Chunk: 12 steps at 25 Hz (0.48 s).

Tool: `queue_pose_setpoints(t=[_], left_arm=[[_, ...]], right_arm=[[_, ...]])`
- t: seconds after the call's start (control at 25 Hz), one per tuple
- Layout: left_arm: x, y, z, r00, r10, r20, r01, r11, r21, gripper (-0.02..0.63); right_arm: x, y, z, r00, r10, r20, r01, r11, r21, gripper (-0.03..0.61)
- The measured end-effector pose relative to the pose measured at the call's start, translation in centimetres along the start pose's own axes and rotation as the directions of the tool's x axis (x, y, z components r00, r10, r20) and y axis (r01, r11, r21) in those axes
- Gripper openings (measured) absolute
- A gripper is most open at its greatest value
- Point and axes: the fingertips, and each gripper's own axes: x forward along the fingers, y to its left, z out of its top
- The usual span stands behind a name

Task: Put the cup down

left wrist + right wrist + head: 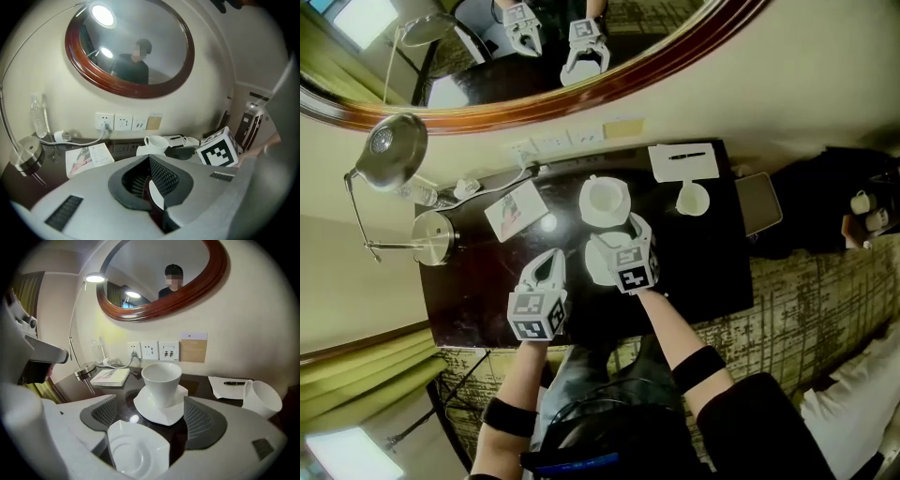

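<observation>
A white cup [603, 196] stands upright on a white saucer [606, 219] in the middle of the dark table [478, 281]; it also shows as the cup [161, 375] on the saucer [161, 409] in the right gripper view, and as the cup [156, 142] in the left gripper view. My right gripper [617, 236] [150, 414] is open, its jaws wide apart just short of that cup, touching nothing. An empty saucer [137, 452] [597, 263] lies below and between its jaws. My left gripper [550, 261] [150, 177] is shut and empty, to the left of the saucers.
A second white cup [692, 199] [261, 398] sits at the right beside a paper with a pen [684, 161]. A booklet [516, 211], a desk lamp [389, 150] with its round base [434, 236] and a plugged-in cable [502, 178] are at the left. Wall sockets [553, 142] and a mirror [581, 84] stand behind.
</observation>
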Motion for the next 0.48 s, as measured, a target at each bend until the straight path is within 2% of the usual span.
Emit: queue_pose_setpoints(t=[0.04,0.24,0.48], left_arm=[[0.4,0.0,0.0,1.0,-0.005,-0.002,0.005,1.0,0.006,-0.011],[1.9,0.1,-0.4,0.999,-0.026,-0.028,0.027,0.999,0.039,-0.011],[3.5,0.3,-0.9,0.999,-0.038,-0.011,0.039,0.999,0.036,-0.011]], right_arm=[[0.7,-0.5,0.2,1.0,-0.008,0.009,0.008,1.0,0.006,0.491],[3.7,-1.7,1.2,0.998,-0.02,0.055,0.019,0.999,0.028,0.492],[7.1,-2.2,2.4,0.991,-0.018,0.134,0.021,1.0,-0.022,0.491]])
